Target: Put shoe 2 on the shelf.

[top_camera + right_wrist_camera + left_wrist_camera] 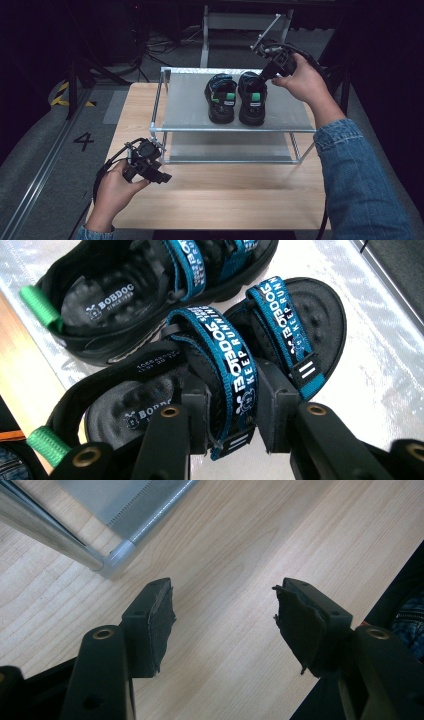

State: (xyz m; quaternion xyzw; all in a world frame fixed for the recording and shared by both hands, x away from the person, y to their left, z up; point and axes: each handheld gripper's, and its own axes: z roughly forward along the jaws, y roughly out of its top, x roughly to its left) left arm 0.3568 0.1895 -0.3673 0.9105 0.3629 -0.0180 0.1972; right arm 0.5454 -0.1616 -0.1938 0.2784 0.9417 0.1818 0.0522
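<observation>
My right gripper has its jaws clamped on the blue strap of the black sandal on the metal rack's top shelf, so I judge a lift comes next, while my left gripper idles with jaws spread over the wooden tabletop.

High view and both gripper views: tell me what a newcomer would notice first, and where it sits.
A pair of black sandals with blue straps stands side by side on the top shelf of a metal rack on the wooden table. The right hand-held gripper has its jaws on either side of a blue strap on one sandal. The left hand-held gripper is open above bare wood near the rack's front left corner.
</observation>
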